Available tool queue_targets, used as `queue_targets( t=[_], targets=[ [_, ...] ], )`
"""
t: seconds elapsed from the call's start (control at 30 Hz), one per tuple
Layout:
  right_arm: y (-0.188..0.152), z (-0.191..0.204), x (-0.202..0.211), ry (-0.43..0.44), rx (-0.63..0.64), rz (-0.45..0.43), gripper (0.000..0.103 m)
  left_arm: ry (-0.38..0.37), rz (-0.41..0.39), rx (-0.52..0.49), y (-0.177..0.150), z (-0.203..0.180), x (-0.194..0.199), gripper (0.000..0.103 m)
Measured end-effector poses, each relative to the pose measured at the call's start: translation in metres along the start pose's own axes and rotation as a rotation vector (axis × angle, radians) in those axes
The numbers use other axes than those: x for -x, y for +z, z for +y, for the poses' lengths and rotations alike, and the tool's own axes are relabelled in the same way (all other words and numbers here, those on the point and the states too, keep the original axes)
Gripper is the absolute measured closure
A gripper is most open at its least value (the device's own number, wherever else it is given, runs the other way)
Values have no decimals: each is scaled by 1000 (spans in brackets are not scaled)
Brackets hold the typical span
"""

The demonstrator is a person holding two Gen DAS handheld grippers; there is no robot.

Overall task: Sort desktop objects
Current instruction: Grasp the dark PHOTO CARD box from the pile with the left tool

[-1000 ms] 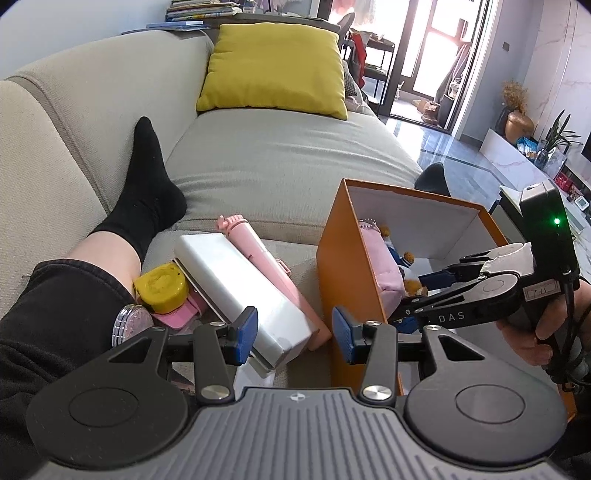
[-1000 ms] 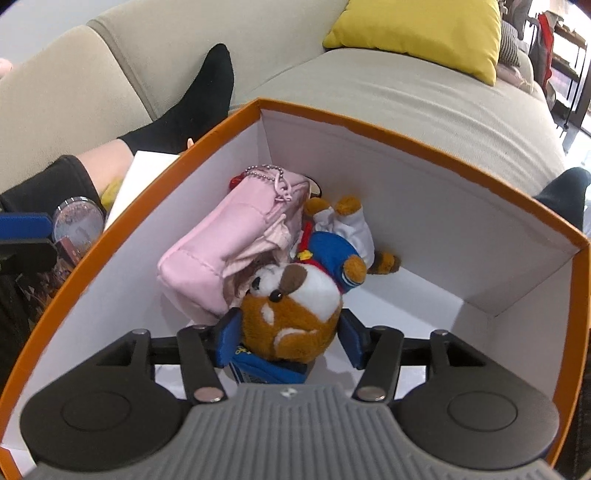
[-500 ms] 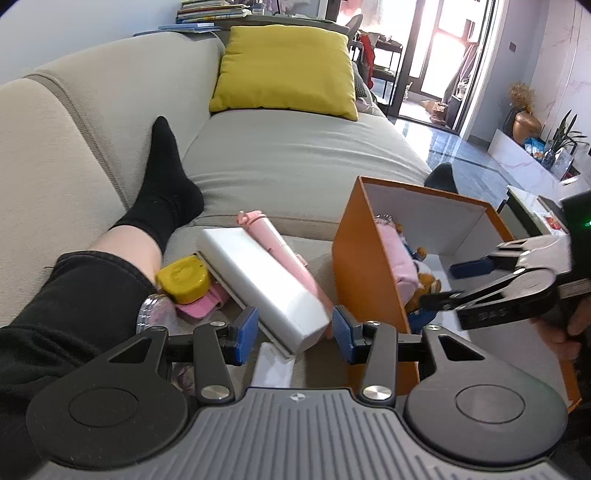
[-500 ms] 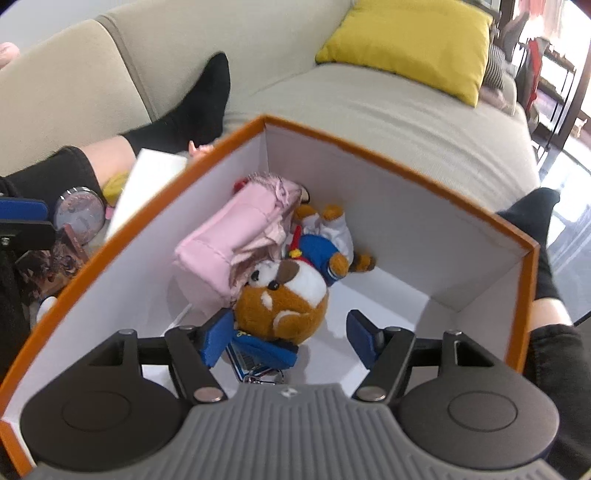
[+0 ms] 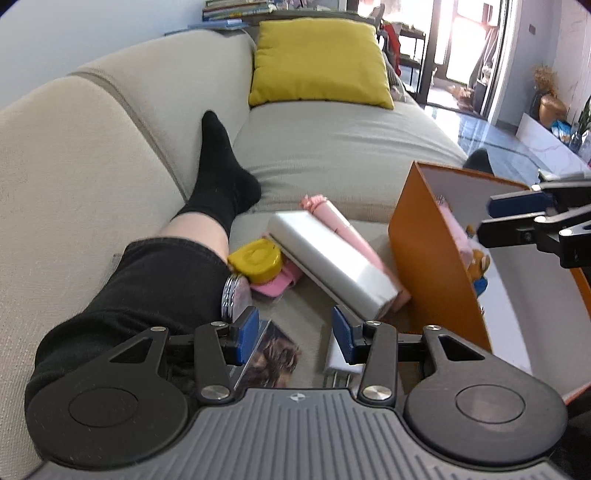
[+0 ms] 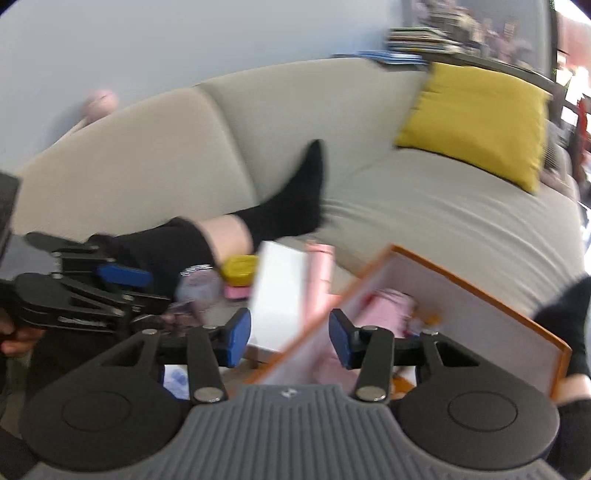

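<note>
- A beige sofa (image 5: 332,147) fills most of the left wrist view, its backrest running from 9 toward 12 o'clock.
- A yellow cushion (image 5: 317,62) leans against the backrest at 12 o'clock.
- Behind the sofa, a shelf holds a stack of books (image 5: 236,7) against a pale wall (image 5: 92,29).
- At 2 o'clock, bright daylight comes through tall glass doors (image 5: 469,40) onto a glossy tiled floor (image 5: 498,140).
- Near them stands what may be a brown vase (image 5: 552,107).
</note>
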State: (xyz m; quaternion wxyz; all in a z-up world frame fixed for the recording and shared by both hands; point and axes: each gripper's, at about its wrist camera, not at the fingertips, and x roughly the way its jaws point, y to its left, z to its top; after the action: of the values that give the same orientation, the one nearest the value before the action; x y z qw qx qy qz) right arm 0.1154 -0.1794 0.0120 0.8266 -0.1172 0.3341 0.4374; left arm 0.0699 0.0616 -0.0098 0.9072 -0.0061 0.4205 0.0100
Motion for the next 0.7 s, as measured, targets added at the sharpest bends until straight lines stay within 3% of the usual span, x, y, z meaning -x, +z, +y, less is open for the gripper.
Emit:
queue_targets(
  t=[0.17,0.37,0.7],
  targets=[
    [20,30,-37,1,120,100,54,16,26,-47,0,7,-8,51],
    [39,41,-101,-9,156,250,53,36,30,-106,13,18,-23,51],
    [43,61,-176,-97,280,397,47,-8,104,-154,11,28,-38,51]
  ],
)
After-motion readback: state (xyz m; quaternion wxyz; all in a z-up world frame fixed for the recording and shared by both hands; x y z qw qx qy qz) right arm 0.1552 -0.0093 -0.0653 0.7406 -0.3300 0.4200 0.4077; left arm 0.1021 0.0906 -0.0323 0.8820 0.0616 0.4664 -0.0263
